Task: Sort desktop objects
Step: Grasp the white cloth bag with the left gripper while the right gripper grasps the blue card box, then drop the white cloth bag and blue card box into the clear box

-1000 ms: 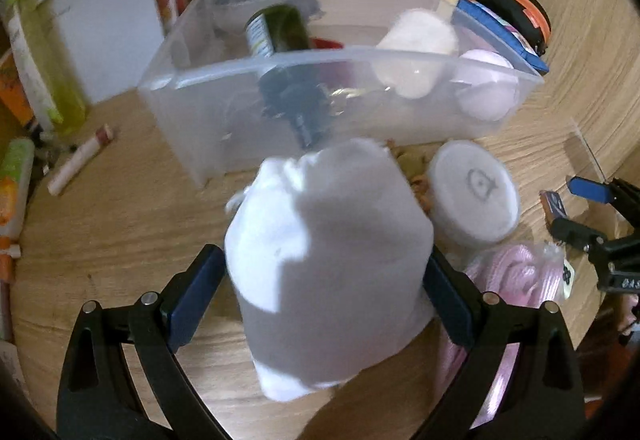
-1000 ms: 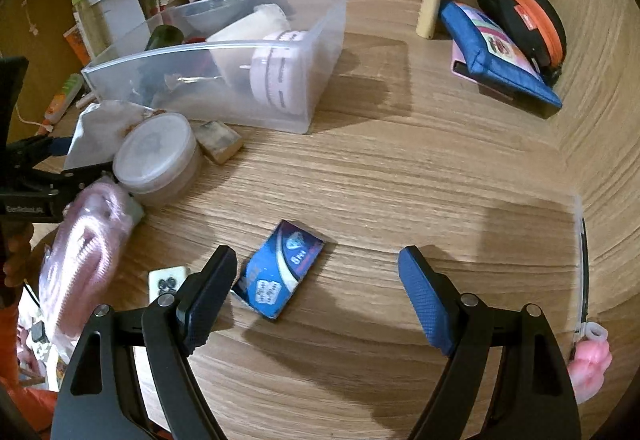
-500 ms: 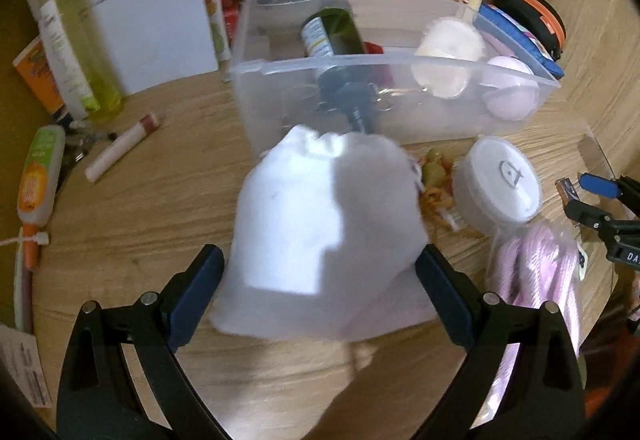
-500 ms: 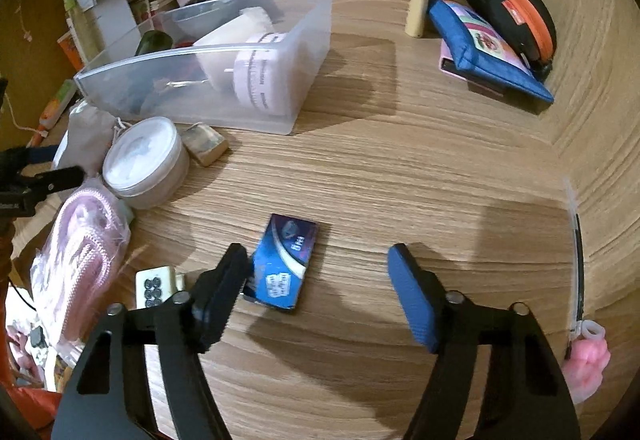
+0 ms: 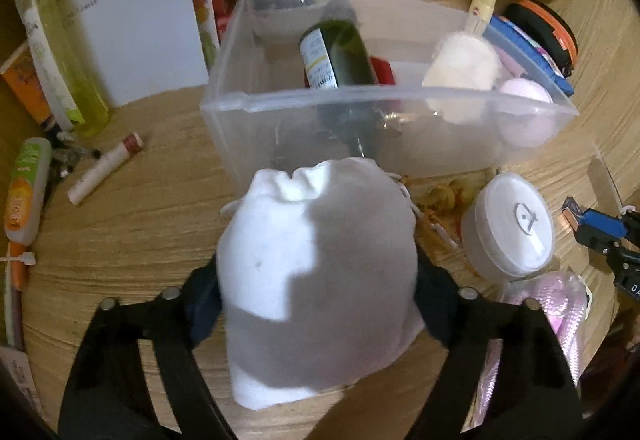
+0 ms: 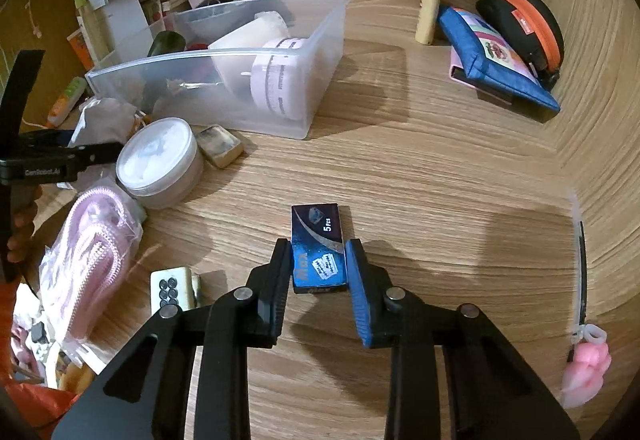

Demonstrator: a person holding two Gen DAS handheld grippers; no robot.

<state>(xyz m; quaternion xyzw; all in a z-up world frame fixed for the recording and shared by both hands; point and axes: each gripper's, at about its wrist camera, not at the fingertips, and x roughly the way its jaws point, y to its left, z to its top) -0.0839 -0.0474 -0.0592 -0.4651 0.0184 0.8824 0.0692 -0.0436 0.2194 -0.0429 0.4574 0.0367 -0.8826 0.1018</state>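
Note:
My left gripper (image 5: pixel 316 292) is shut on a white drawstring pouch (image 5: pixel 316 272), in front of the clear plastic bin (image 5: pixel 256 108). The bin holds a dark green bottle (image 5: pixel 340 56), a cream fluffy item (image 5: pixel 464 68) and a pink roll (image 5: pixel 524 92). In the right wrist view my right gripper (image 6: pixel 319 260) is closed on a small blue razor-blade box (image 6: pixel 318 248) lying on the wooden desk; both pads touch its sides. The bin (image 6: pixel 312 72) stands at the back left there.
A white round jar (image 6: pixel 160 160), a pink zipper bag (image 6: pixel 92 240), a mahjong tile (image 6: pixel 172 286) and a small eraser-like block (image 6: pixel 220 150) lie left. A blue pouch (image 6: pixel 496 56), orange-black case (image 6: pixel 524 24) and cream tube (image 6: pixel 426 10) lie back right. Lip balm (image 5: pixel 104 168) and bottles (image 5: pixel 56 48) lie left of the bin.
My right gripper moved forward over the blue box and closed on it. My left gripper closed on the white pouch.

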